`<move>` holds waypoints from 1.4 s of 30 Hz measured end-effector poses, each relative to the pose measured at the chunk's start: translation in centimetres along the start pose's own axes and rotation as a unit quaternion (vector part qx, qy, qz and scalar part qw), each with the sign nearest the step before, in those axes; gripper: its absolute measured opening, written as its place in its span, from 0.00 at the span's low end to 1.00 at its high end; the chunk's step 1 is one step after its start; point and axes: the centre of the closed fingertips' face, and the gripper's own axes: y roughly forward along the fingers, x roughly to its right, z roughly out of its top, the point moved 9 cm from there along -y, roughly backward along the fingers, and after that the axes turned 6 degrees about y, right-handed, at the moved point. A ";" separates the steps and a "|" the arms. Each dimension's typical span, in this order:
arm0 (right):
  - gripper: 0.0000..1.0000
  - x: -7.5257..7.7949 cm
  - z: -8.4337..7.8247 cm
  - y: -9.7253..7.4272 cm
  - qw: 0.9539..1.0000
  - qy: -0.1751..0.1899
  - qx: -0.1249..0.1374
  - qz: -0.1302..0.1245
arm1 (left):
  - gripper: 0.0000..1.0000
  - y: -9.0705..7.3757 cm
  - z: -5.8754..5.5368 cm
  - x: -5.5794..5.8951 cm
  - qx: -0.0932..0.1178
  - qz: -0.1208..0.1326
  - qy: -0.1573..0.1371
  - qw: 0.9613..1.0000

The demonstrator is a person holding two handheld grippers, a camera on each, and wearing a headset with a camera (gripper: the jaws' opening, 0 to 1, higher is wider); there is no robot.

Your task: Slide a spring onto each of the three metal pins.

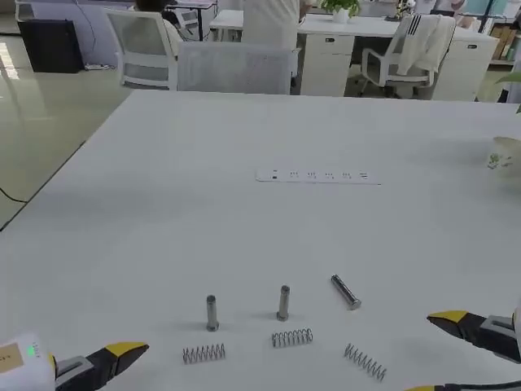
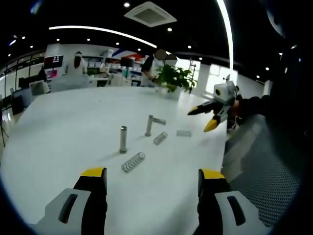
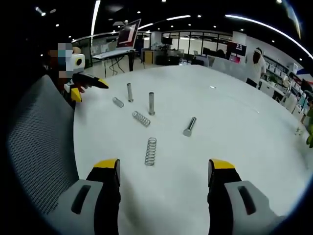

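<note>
Table [image 1: 122, 204], near edge: three pins in a row, left to right. Left pin [image 1: 212, 313] and middle pin [image 1: 283, 302] stand upright; right pin [image 1: 345, 291] lies flat on the surface. Just before each lies a spring: left spring [image 1: 203, 353], middle spring [image 1: 292, 337], right spring [image 1: 364, 361], none touching a pin. Power strip [image 1: 317, 176] lies well behind the row. Left gripper [image 2: 151, 178] sits left of the row, right gripper [image 3: 164, 169] right of it, both apart from the parts.
</note>
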 end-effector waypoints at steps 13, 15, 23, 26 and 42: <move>0.73 0.0 0.1 0.1 1.000 -0.003 0.002 0.004 | 0.72 0.0 0.0 -0.1 -0.001 0.001 0.000 1.000; 0.73 0.1 0.2 0.1 1.000 -0.003 0.002 0.004 | 0.72 0.0 0.0 -0.1 -0.001 0.001 0.000 1.000; 0.73 0.3 0.7 0.4 1.000 -0.005 0.004 0.006 | 0.72 0.1 0.1 -0.3 0.000 0.001 0.001 1.000; 0.72 0.3 1.2 0.5 1.000 -0.009 0.006 0.007 | 0.72 0.1 0.2 -0.2 0.002 0.001 0.002 1.000; 0.71 2.0 5.3 2.2 0.999 -0.038 0.010 0.012 | 0.71 -0.2 0.2 -0.4 0.004 0.005 0.001 1.000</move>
